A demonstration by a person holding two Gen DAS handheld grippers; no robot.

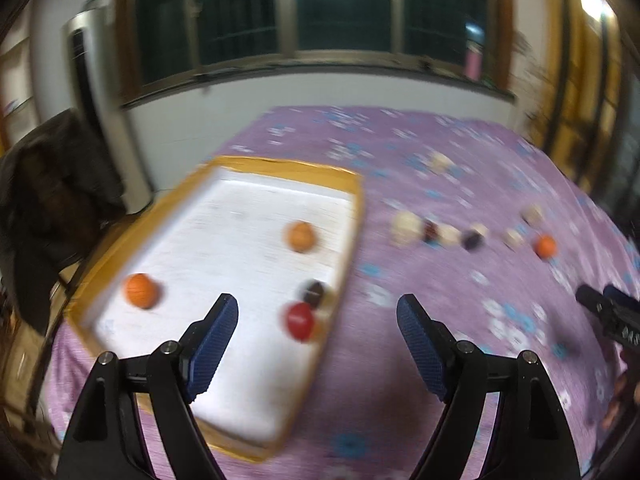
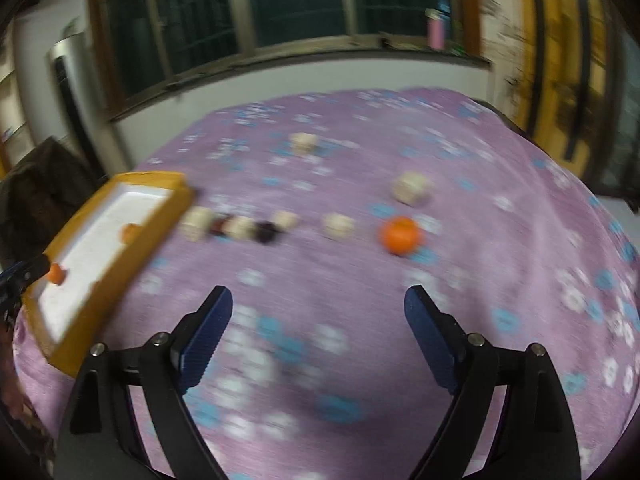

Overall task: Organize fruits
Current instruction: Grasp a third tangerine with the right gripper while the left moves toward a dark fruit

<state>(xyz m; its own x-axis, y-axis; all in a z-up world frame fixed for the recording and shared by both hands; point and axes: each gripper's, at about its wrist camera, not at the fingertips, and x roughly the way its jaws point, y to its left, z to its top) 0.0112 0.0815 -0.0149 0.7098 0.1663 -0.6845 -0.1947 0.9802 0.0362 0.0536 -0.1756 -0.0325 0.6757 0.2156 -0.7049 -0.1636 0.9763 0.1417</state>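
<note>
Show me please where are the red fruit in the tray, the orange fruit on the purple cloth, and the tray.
red fruit (image 1: pixel 299 321), left wrist view, middle of its skin
orange fruit (image 2: pixel 401 236), right wrist view, middle of its front
tray (image 1: pixel 288 168), left wrist view, far yellow rim

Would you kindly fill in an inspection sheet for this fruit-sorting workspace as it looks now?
Surface: purple flowered cloth.
Job's things: tray holds four round fruits, among them a red one; an orange fruit and a blurred row of pale and dark pieces lie loose on the cloth.
Clutter: nothing seen.
Grippers: left gripper open, empty, over the tray's edge; right gripper open, empty, over cloth.
Cables: nothing seen.
Surroundings: barred window, dark outside.
</note>
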